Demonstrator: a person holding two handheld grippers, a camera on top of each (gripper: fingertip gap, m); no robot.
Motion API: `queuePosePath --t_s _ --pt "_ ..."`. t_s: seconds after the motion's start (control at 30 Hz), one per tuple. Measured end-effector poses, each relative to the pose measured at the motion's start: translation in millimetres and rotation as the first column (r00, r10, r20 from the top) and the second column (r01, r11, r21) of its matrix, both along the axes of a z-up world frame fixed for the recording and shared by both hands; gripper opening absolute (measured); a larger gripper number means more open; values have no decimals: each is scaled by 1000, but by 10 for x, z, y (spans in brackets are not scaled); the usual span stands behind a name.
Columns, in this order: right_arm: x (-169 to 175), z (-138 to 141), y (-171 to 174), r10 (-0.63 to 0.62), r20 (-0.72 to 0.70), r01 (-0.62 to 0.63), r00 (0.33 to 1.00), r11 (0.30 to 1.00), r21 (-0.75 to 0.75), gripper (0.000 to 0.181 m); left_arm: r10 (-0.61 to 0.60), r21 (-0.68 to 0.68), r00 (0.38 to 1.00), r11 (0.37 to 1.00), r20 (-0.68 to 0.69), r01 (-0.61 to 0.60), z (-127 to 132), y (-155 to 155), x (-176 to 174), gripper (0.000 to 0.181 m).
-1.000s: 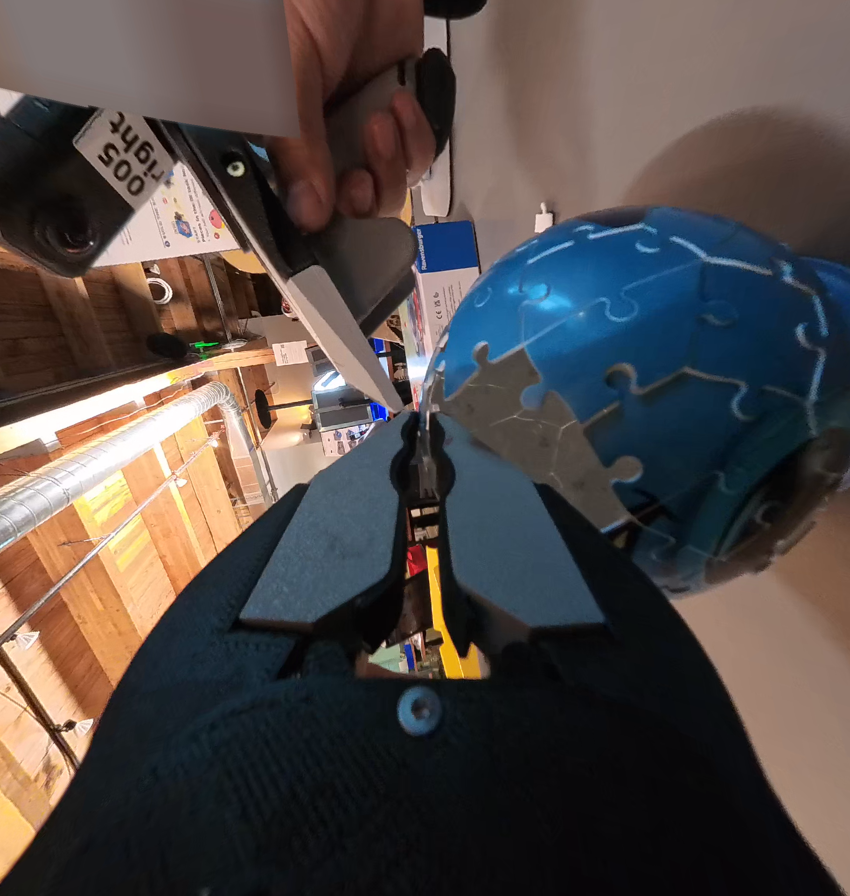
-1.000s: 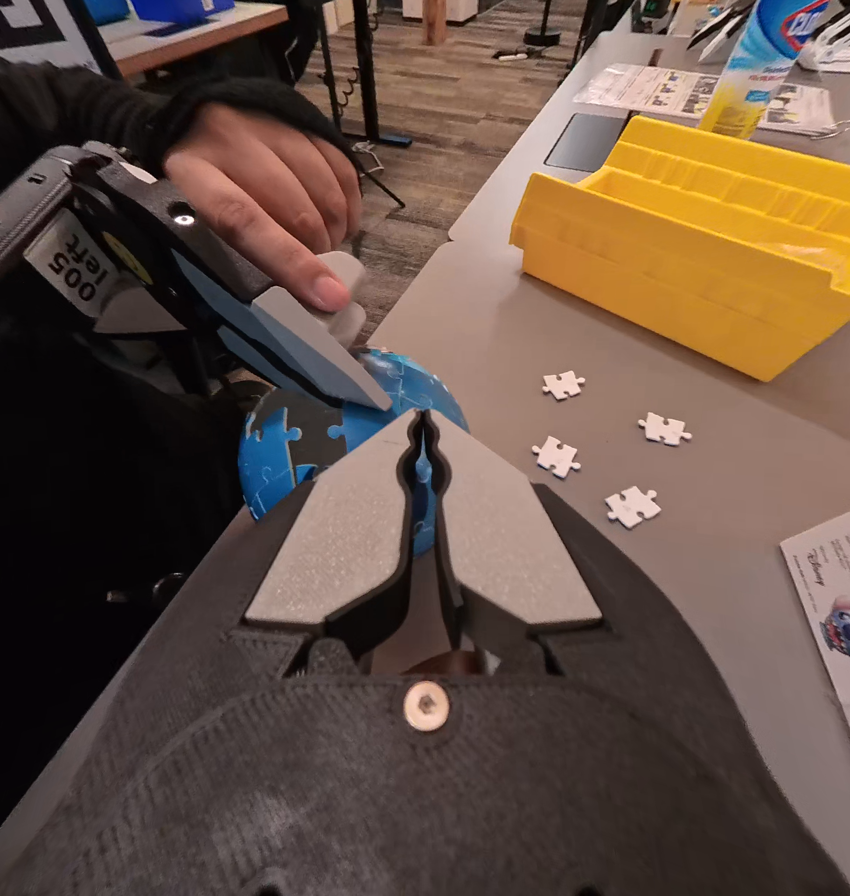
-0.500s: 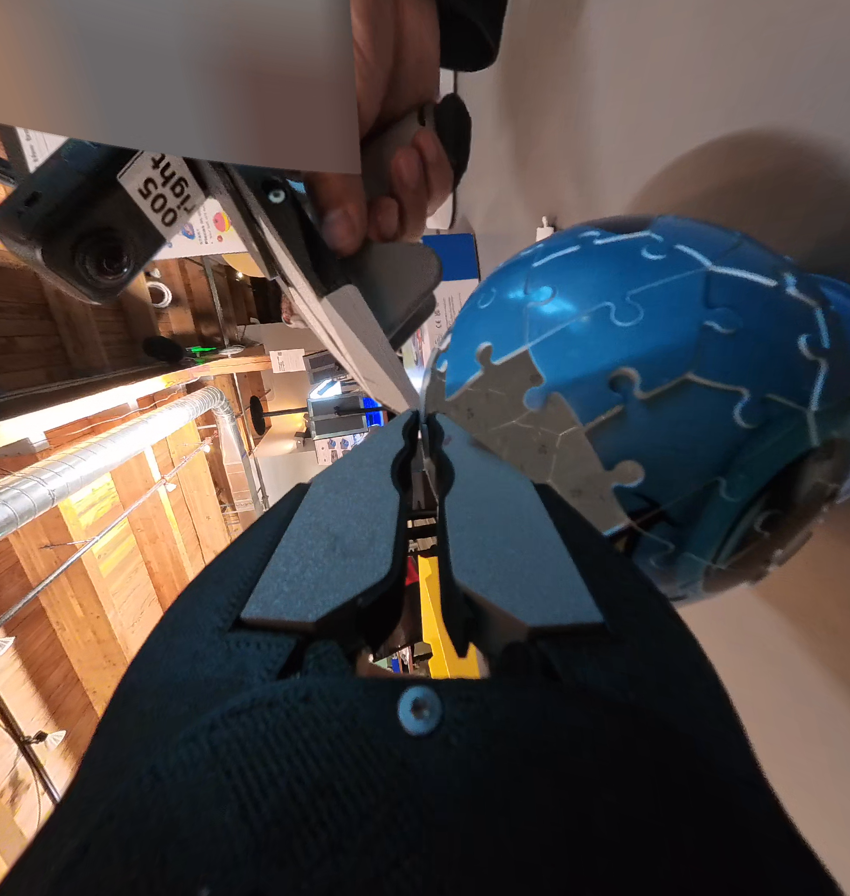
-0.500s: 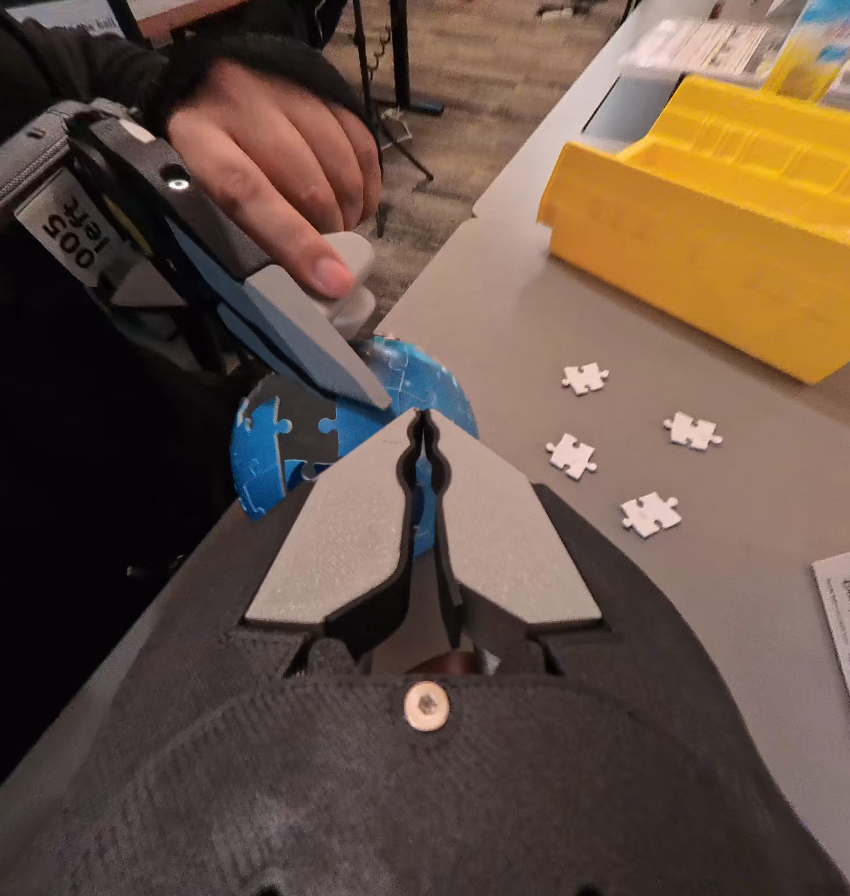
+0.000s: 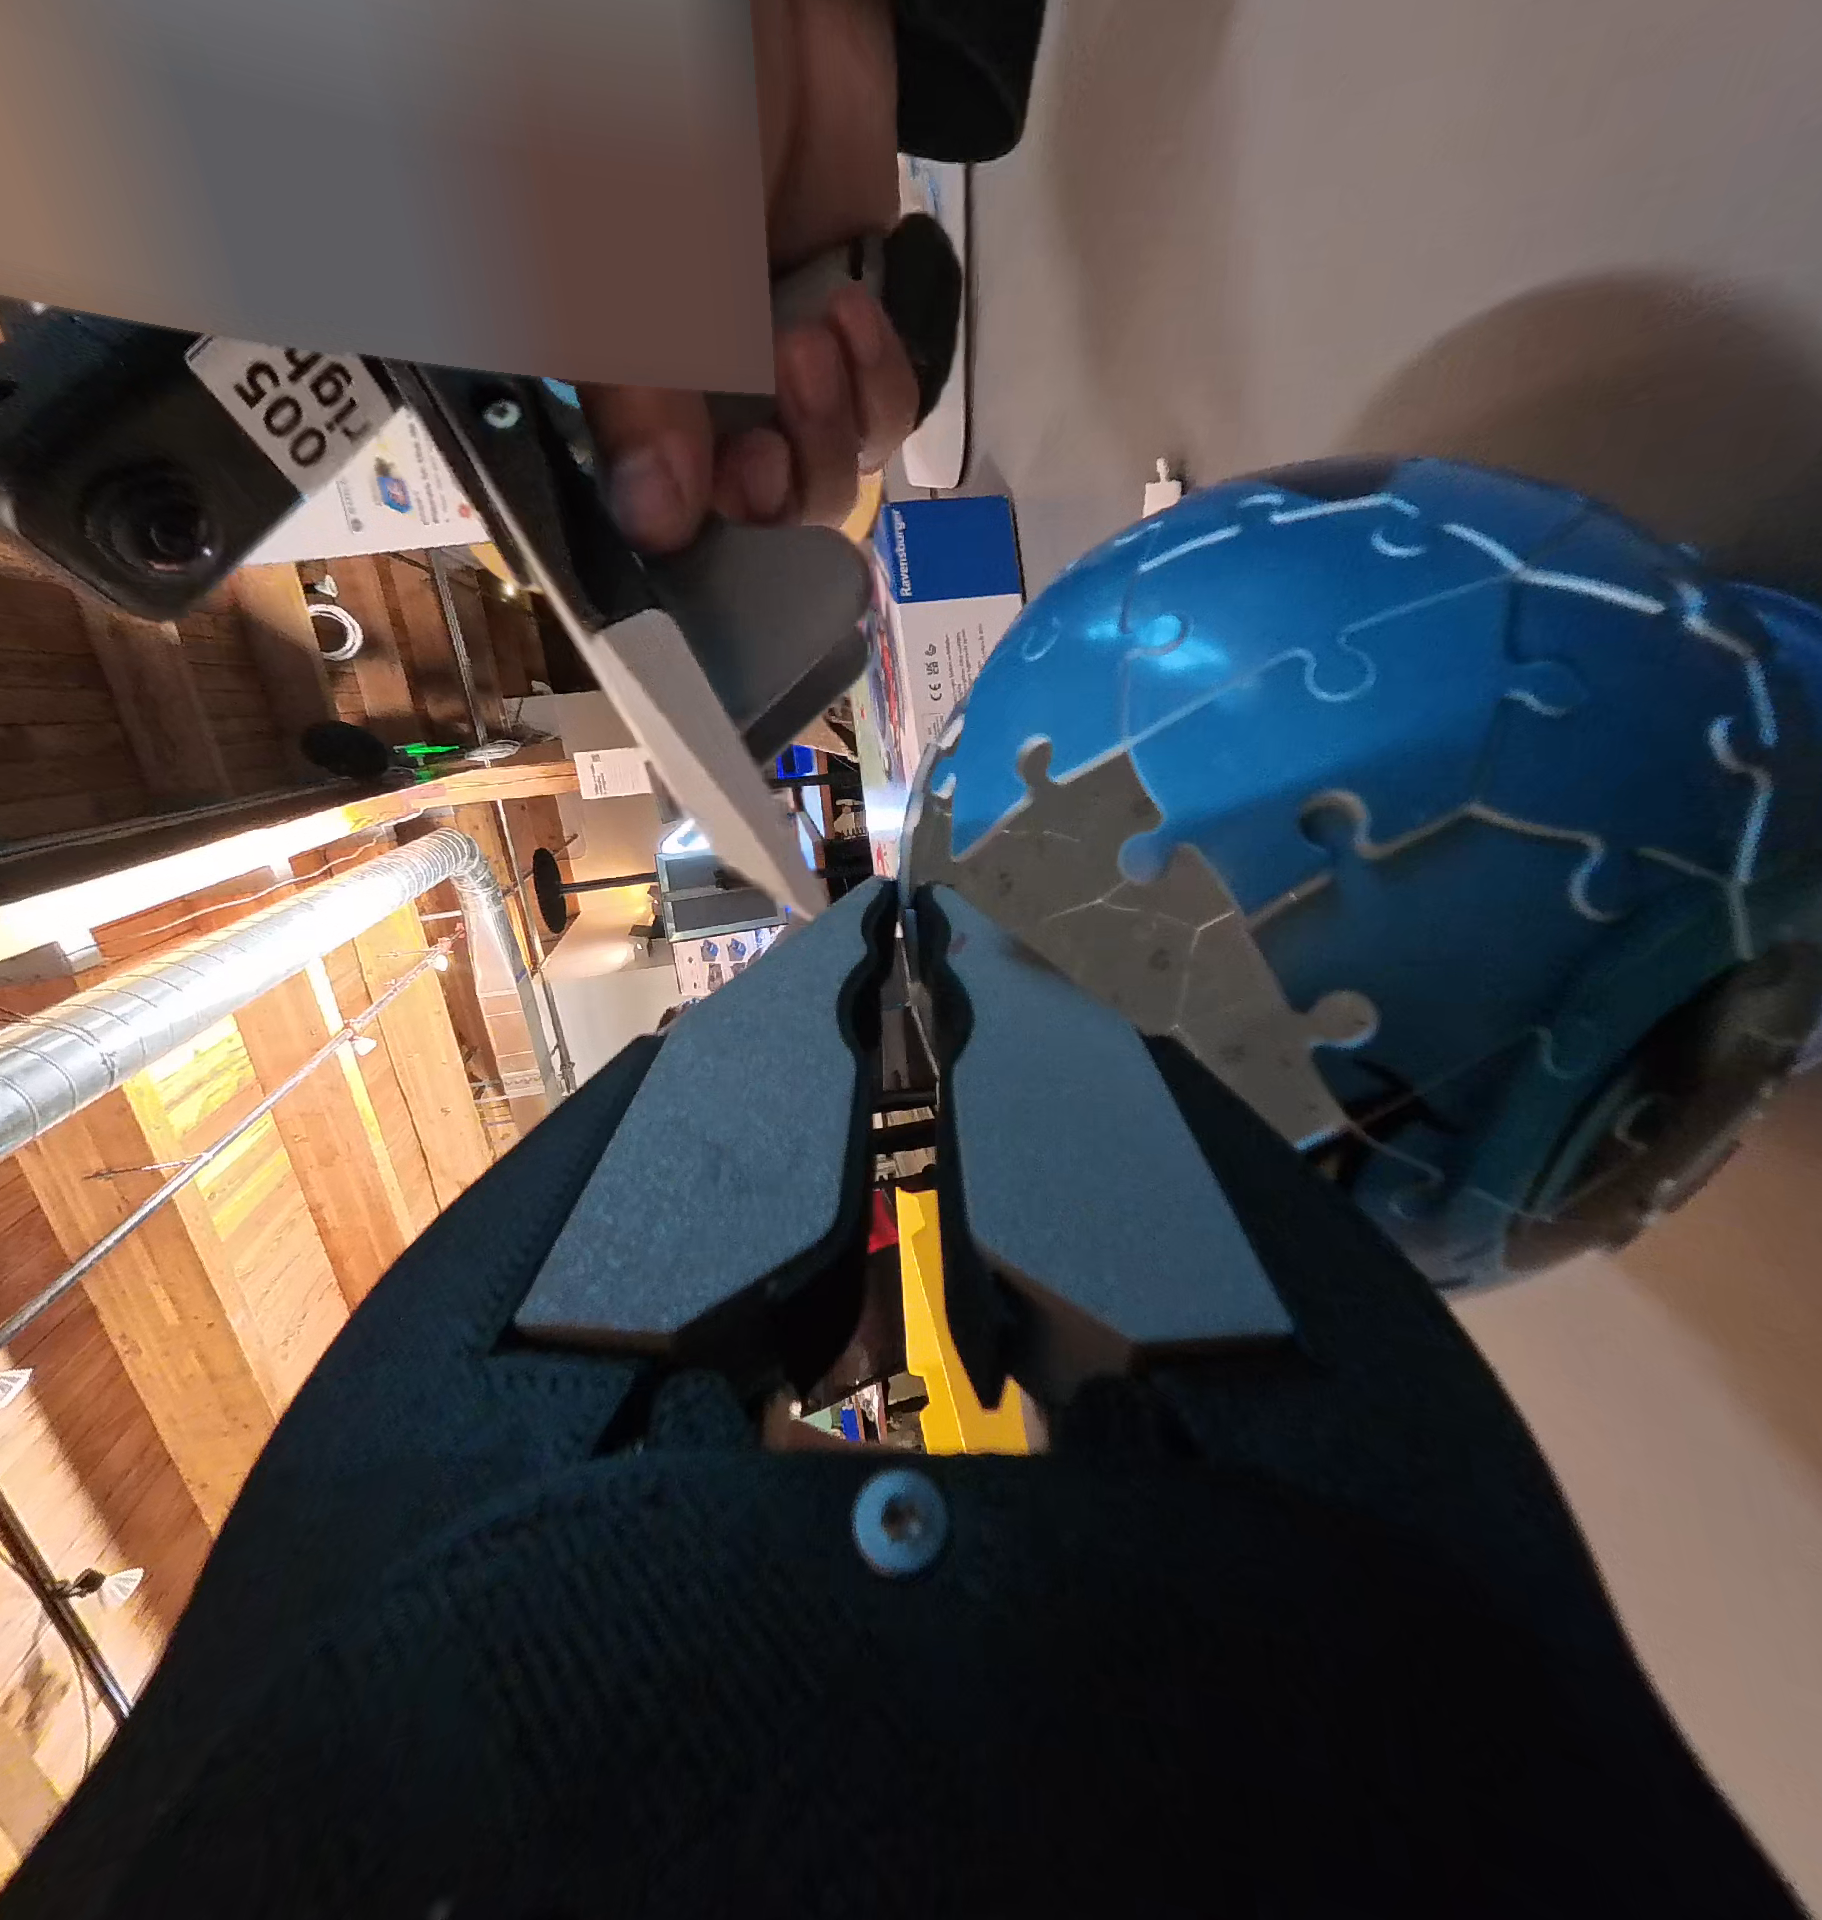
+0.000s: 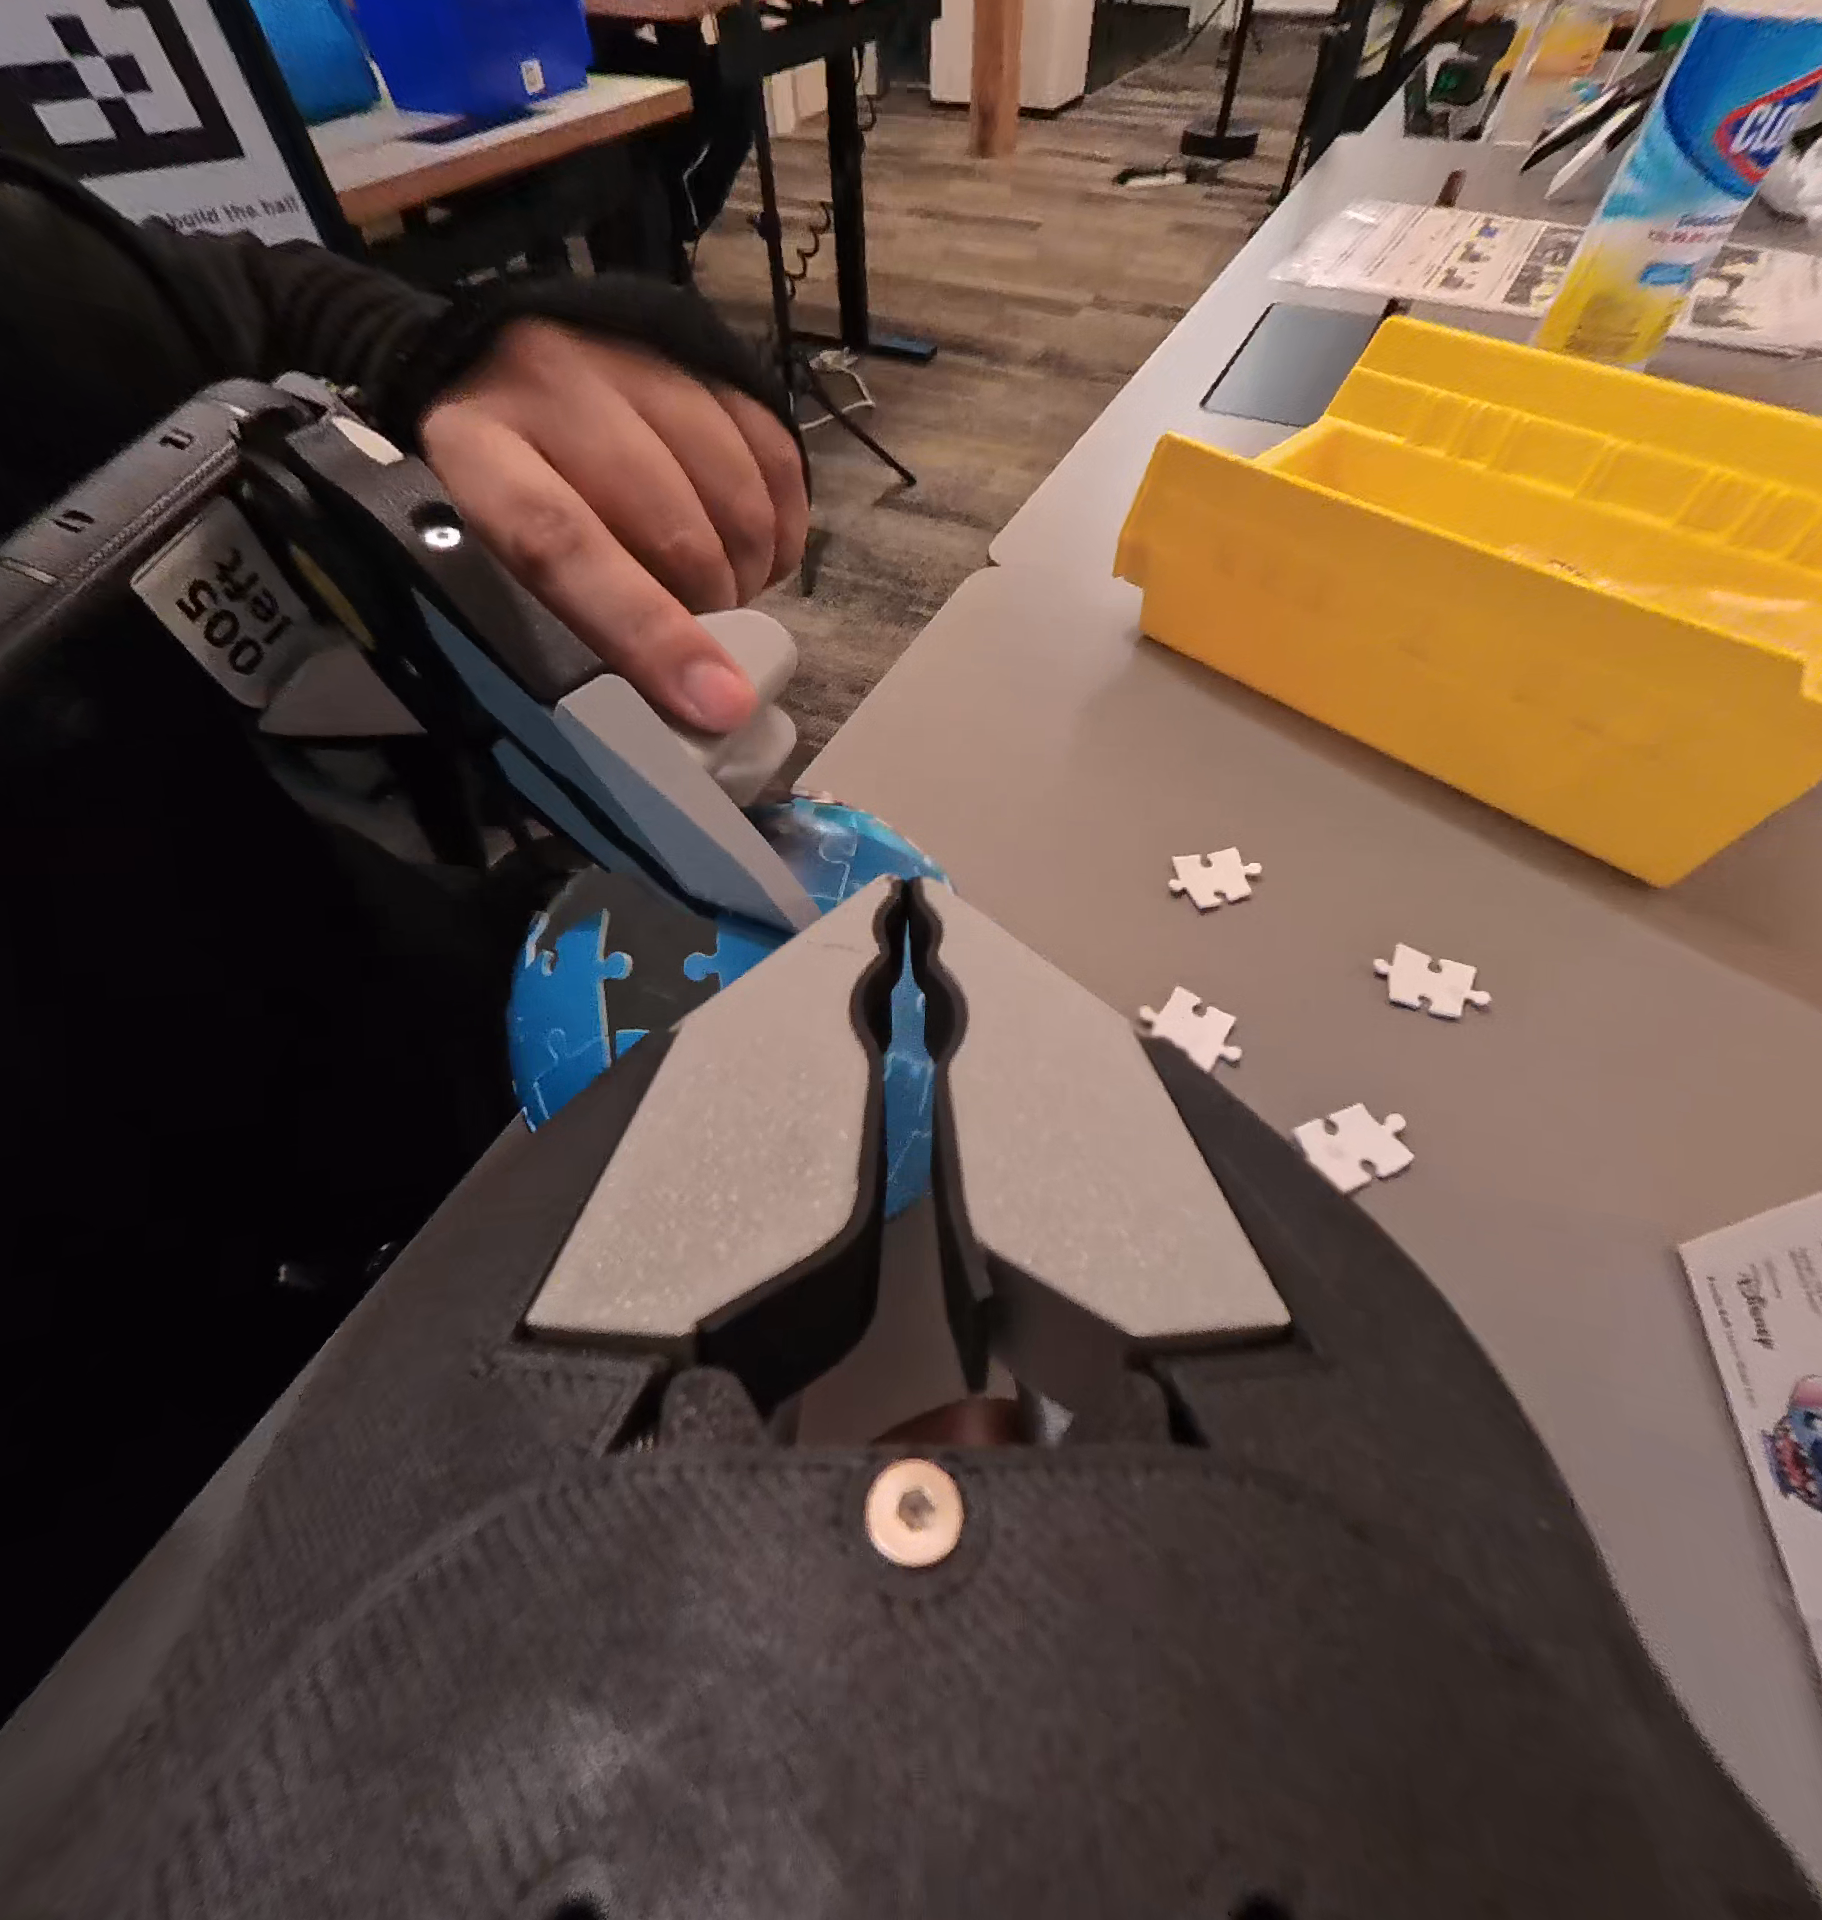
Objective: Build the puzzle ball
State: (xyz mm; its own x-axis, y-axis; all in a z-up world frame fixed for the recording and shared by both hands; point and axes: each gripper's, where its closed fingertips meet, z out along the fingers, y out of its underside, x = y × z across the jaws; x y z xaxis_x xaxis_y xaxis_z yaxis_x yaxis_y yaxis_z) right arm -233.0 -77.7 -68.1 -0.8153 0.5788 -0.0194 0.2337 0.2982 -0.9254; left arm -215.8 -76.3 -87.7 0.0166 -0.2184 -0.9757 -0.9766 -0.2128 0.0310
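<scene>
The blue puzzle ball [image 5: 1406, 779] is partly built, with a gap that shows grey piece backs [image 5: 1125, 914]. It rests at the table's near-left edge in the right wrist view [image 6: 564, 997]. My left gripper [image 5: 905, 904] is shut on the thin rim of the ball at the gap. It enters the right wrist view from the left [image 6: 782, 909]. My right gripper [image 6: 902, 891] is shut, its tips just over the ball and next to the left gripper's tips. I see no piece between its fingers. It also shows in the left wrist view [image 5: 798, 899].
Several white loose puzzle pieces [image 6: 1213, 878] lie face down on the grey table [image 6: 1094, 727] to the right of the ball. A yellow bin [image 6: 1458, 644] stands behind them. A printed leaflet [image 6: 1800, 1403] lies at the right edge. A cleaner container [image 6: 1665, 177] stands at the back. The grippers are tip to tip, or close to it.
Both grippers stay shut at the ball's rim. The right gripper has shifted slightly, so its tip sits closer to the left gripper's tips. The ball has hardly moved.
</scene>
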Motion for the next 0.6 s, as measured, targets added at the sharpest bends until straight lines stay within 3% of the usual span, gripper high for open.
queuePosePath --t_s 0.1,0.3,0.5,0.6 --pt "26 -202 -49 24 42 -27 999 997 72 0 6 -1 1000 1000 -2 -6 0 0 -10 0" --pt "-9 -9 -3 -7 -19 7 1000 1000 19 0 1 6 1000 1000 -8 -1 2 -2 -6 0" --pt "27 -197 -39 26 41 -29 999 997 78 0 3 -4 1000 1000 -13 -3 -3 -10 -13 0" --pt "-10 -21 4 -7 -28 8 1000 999 34 0 2 -1 1000 1000 -16 -2 -2 -11 -13 1"
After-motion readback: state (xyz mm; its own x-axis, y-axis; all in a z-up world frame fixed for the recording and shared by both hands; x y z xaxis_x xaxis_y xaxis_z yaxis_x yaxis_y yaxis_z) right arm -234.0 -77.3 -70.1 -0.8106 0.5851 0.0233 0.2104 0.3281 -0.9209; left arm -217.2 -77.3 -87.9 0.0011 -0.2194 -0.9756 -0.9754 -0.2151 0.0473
